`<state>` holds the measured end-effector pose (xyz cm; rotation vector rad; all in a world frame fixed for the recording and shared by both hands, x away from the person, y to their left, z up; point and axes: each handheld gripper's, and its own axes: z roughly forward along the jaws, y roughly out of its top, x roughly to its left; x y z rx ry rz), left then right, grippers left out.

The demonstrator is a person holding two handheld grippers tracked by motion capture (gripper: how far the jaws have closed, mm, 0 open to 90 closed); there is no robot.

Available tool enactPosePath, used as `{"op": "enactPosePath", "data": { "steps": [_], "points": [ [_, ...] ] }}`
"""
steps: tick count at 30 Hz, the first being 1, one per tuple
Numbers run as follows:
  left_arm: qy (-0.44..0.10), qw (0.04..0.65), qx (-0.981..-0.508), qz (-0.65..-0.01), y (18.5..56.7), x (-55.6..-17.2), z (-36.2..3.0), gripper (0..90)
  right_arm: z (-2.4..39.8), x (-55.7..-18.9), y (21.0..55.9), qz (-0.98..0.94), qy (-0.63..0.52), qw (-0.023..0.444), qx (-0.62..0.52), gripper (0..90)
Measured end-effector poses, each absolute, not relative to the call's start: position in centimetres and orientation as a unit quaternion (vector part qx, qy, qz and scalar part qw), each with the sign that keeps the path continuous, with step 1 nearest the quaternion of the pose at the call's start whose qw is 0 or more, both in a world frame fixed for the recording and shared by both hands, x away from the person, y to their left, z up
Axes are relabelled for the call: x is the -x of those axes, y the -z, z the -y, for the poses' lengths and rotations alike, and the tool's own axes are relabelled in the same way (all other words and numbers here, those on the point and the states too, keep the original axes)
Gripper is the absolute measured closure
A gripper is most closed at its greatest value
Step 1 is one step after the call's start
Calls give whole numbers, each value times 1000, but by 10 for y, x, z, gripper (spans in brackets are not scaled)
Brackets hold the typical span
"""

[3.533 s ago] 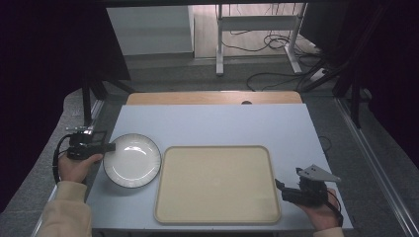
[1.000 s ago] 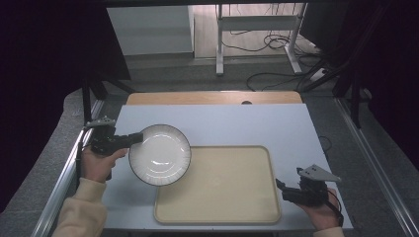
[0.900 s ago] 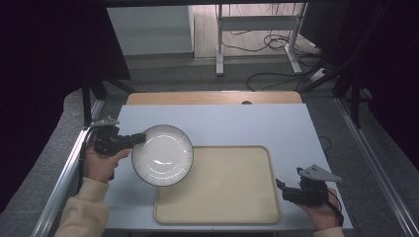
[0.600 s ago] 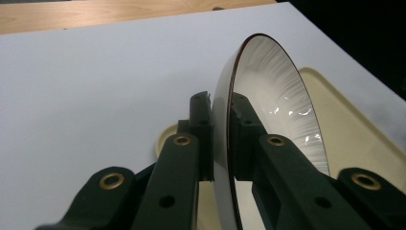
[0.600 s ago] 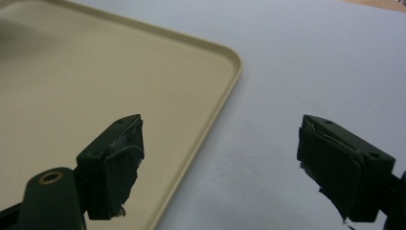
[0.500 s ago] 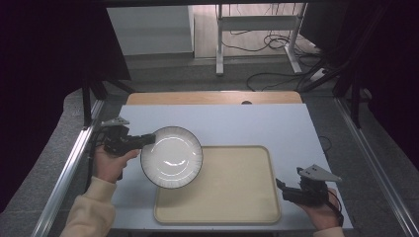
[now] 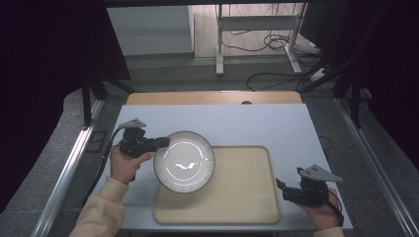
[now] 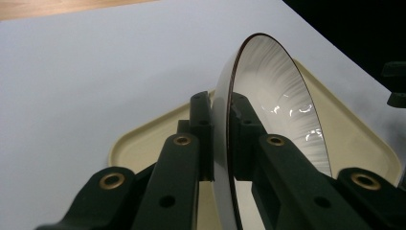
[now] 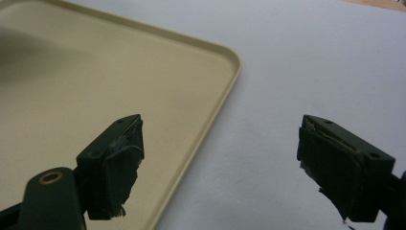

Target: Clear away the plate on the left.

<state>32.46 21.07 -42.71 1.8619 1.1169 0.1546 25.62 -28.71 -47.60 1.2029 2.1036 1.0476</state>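
Note:
A white ribbed plate [image 7: 184, 161] with a dark rim hangs tilted above the left part of the beige tray [image 7: 237, 197]. My left gripper [image 7: 159, 143] is shut on its left rim. In the left gripper view the two jaws pinch the plate [image 8: 273, 91] edge-on at my left gripper [image 8: 221, 134], with the tray [image 8: 143, 143] beneath. My right gripper [image 7: 281, 186] rests near the tray's front right corner, open and holding nothing. In the right gripper view my right gripper [image 9: 220, 165] has its jaws wide apart over the tray's edge [image 9: 210, 124].
The light grey tabletop [image 7: 247, 123] lies around the tray, with a wooden strip [image 7: 212, 97] along its far edge. Metal rails [image 7: 69, 163] run down both sides of the table. Cables [image 7: 276, 74] lie on the floor beyond it.
My left gripper has lifted the plate off the table at the left and carried it rightward, tilting it over the tray's left part. The right gripper has stayed where it was.

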Motion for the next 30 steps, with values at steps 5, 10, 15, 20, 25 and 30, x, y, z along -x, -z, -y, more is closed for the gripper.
{"op": "enactPosePath", "data": {
  "steps": [5, 10, 15, 20, 25, 30],
  "points": [
    [-59, 466, -763, -444, 426, -325, -195, 831, 287, -257, 476, -772, -383, 249, -441, 167],
    [-36, 471, -766, -435, 432, -328, -180, 833, 288, -257, 476, -771, -384, 249, -442, 167],
    [-23, 459, -778, -428, 440, -330, -164, 831, 288, -257, 476, -770, -385, 249, -443, 167],
    [-11, 457, -782, -424, 447, -333, -149, 830, 288, -257, 476, -770, -386, 248, -444, 168],
    [11, 455, -783, -424, 457, -336, -139, 831, 288, -257, 476, -770, -386, 247, -444, 167],
    [30, 441, -792, -422, 470, -339, -128, 829, 288, -258, 477, -771, -385, 248, -442, 167]
  ]
}}
